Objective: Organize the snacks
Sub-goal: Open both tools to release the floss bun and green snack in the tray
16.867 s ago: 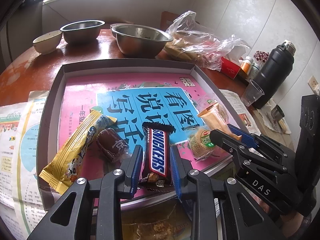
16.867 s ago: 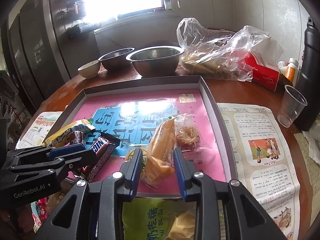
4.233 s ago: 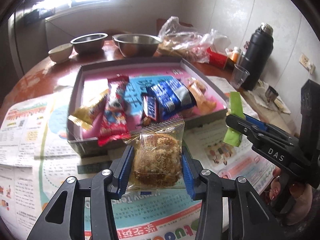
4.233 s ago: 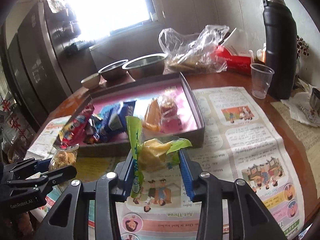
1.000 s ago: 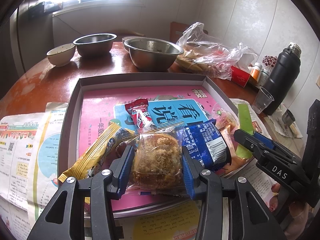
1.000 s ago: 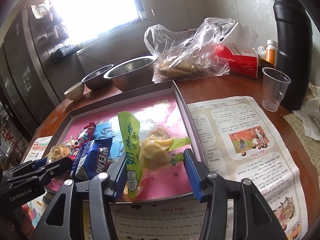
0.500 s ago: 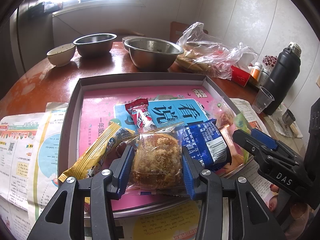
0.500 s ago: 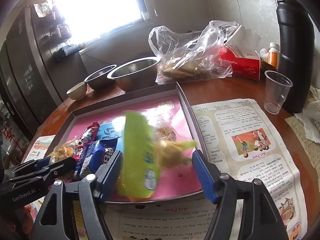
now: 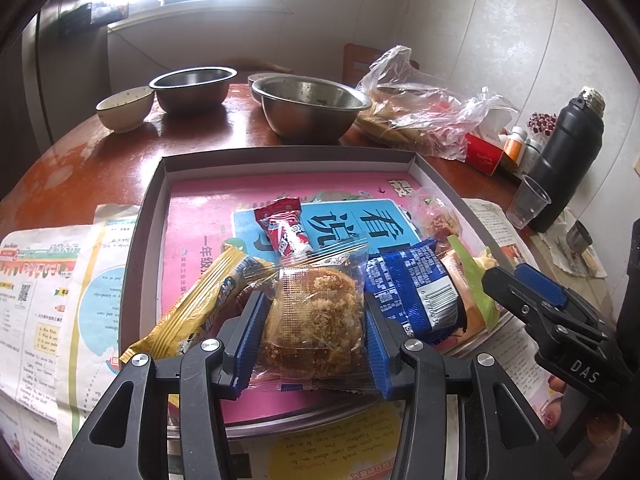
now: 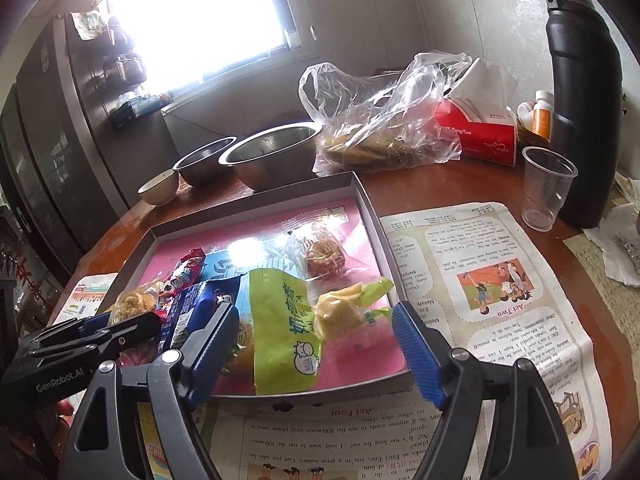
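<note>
Clamping one clear-wrapped cake (image 9: 314, 316), left tongs (image 9: 314, 332), right tongs (image 10: 316, 344) just spread apart, one green packet (image 10: 280, 332) released, two steel bowls (image 9: 308, 106)

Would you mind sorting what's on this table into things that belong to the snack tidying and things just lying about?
Job:
gray tray
floss cake packet, in the left gripper
green milk-snack packet, lying under the open right gripper
blue packet
yellow bar

Lying about:
steel bowls
black flask
plastic cup
tissue box

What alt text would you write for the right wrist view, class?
The right gripper, jaws just opened, has let a green milk-snack packet drop into the grey tray among other snacks. The left gripper grips a clear-wrapped cake beside it.
</note>
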Action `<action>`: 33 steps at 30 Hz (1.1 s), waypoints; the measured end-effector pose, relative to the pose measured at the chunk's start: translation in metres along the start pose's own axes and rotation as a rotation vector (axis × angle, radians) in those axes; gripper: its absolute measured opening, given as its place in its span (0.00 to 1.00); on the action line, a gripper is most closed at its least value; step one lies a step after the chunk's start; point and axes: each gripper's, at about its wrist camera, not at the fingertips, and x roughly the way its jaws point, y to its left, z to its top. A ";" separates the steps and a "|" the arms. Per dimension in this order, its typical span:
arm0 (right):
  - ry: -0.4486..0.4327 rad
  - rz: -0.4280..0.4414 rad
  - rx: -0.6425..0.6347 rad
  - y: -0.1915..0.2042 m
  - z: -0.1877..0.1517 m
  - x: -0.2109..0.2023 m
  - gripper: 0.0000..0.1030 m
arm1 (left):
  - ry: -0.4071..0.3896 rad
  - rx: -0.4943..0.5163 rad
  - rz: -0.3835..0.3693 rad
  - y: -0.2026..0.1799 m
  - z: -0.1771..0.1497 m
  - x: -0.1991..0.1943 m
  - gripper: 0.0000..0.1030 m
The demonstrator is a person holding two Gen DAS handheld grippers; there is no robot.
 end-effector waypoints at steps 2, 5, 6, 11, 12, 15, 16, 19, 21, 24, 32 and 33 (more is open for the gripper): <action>-0.002 0.001 -0.001 0.001 -0.001 -0.001 0.76 | 0.002 -0.004 0.003 0.001 0.001 0.001 0.51; -0.007 0.003 0.000 0.001 0.000 -0.004 0.76 | 0.002 -0.004 0.012 0.002 0.001 0.000 0.56; -0.008 0.004 -0.001 0.001 0.000 -0.005 0.76 | 0.000 -0.003 0.015 0.001 0.001 0.000 0.57; -0.014 0.005 -0.003 0.002 0.000 -0.009 0.76 | -0.009 -0.006 0.024 0.003 0.003 -0.003 0.62; -0.016 0.005 -0.003 0.003 0.000 -0.009 0.76 | -0.011 -0.008 0.023 0.003 0.003 -0.004 0.62; -0.022 0.006 -0.001 0.003 0.000 -0.012 0.76 | -0.021 -0.013 0.020 0.004 0.004 -0.009 0.65; -0.025 0.007 -0.001 0.003 0.001 -0.013 0.76 | -0.027 -0.012 0.023 0.004 0.004 -0.011 0.66; -0.035 0.010 -0.003 0.003 0.002 -0.017 0.77 | -0.043 -0.011 0.024 0.004 0.005 -0.018 0.70; -0.044 0.012 -0.006 0.004 0.003 -0.021 0.78 | -0.051 -0.011 0.031 0.004 0.006 -0.022 0.72; -0.053 0.005 -0.005 0.004 0.004 -0.025 0.82 | -0.062 -0.013 0.042 0.005 0.005 -0.028 0.73; -0.083 -0.006 -0.008 0.004 0.005 -0.039 0.87 | -0.087 -0.017 0.070 0.004 0.003 -0.045 0.76; -0.087 -0.006 -0.013 0.005 0.004 -0.042 0.89 | -0.091 -0.016 0.076 0.003 0.003 -0.048 0.76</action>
